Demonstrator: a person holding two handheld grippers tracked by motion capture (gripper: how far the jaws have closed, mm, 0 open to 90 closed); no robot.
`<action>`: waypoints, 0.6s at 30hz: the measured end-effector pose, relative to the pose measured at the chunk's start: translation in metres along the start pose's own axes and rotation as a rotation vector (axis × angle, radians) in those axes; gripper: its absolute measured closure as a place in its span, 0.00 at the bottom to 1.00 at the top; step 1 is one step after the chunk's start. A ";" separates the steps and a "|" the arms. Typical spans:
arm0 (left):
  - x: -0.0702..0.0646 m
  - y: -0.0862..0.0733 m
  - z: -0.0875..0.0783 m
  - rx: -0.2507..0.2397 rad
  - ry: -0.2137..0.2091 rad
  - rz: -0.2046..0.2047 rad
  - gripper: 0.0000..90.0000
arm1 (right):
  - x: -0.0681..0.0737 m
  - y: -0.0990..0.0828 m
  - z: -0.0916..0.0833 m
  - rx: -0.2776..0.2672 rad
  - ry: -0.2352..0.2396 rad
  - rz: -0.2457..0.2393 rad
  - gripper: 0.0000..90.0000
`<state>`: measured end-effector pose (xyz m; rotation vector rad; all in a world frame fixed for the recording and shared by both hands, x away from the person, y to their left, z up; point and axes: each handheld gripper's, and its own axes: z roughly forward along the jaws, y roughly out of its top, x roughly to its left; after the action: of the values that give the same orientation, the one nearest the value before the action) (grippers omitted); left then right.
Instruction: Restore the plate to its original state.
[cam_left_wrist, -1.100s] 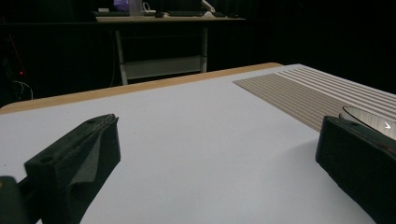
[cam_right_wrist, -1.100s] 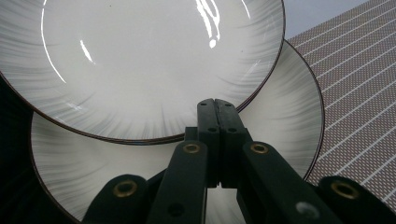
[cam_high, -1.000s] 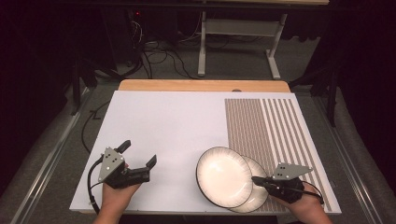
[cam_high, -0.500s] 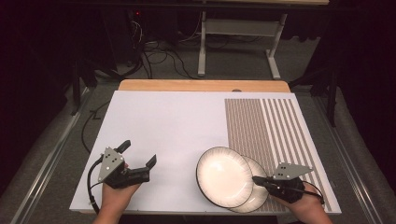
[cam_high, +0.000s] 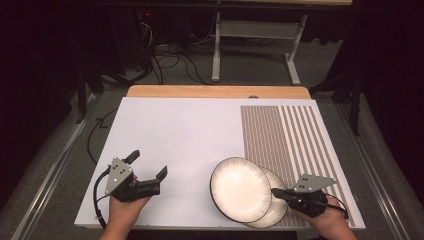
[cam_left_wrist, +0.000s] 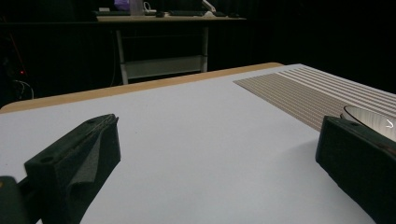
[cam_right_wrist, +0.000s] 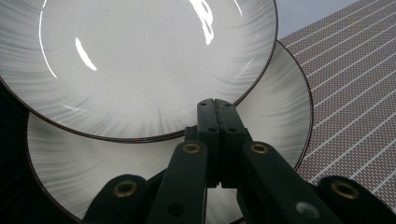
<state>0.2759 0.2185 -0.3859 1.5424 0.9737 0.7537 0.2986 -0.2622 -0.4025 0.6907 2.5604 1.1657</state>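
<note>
High view, left to right: the left gripper (cam_high: 150, 174) rests on the white mat (cam_high: 185, 135) with its jaws spread wide and nothing between them, well apart from the crockery. Right of centre, near the mat's front edge, two plates sit overlapped where the plain white meets the striped placemat (cam_high: 295, 135). The upper plate (cam_high: 240, 189) lies to the left and tilts, its right side propped on the lower plate (cam_high: 276, 207), which peeks out below and to the right. At far right the right gripper (cam_high: 276, 192) points its jaws, pressed together, at the spot where the two rims meet.

Right gripper view shows the joined jaw tips at the upper plate's (cam_right_wrist: 140, 60) dark rim, just above the lower plate's (cam_right_wrist: 275, 116) face; whether they pinch that rim or merely touch it cannot be told. Both plates are glossy white with grey brushed streaks fanning to a thin brown edge.

The step appears to be separating or lifting the top plate. Done well, that likely means a firm hold on the rim and a slow, level lift, so that glazed surfaces neither slide nor clatter.
</note>
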 end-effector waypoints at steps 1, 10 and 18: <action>0.000 0.000 0.000 0.000 0.000 0.000 0.01 | 0.000 0.000 0.000 0.001 -0.001 0.005 1.00; 0.000 0.000 0.000 0.003 -0.001 0.002 0.01 | 0.000 0.000 -0.002 -0.005 -0.001 0.002 1.00; -0.001 0.000 0.001 0.004 -0.001 0.002 0.01 | -0.002 -0.002 -0.005 -0.015 -0.016 0.009 1.00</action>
<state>0.2761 0.2176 -0.3861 1.5477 0.9737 0.7523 0.2981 -0.2673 -0.4008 0.7059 2.5360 1.1759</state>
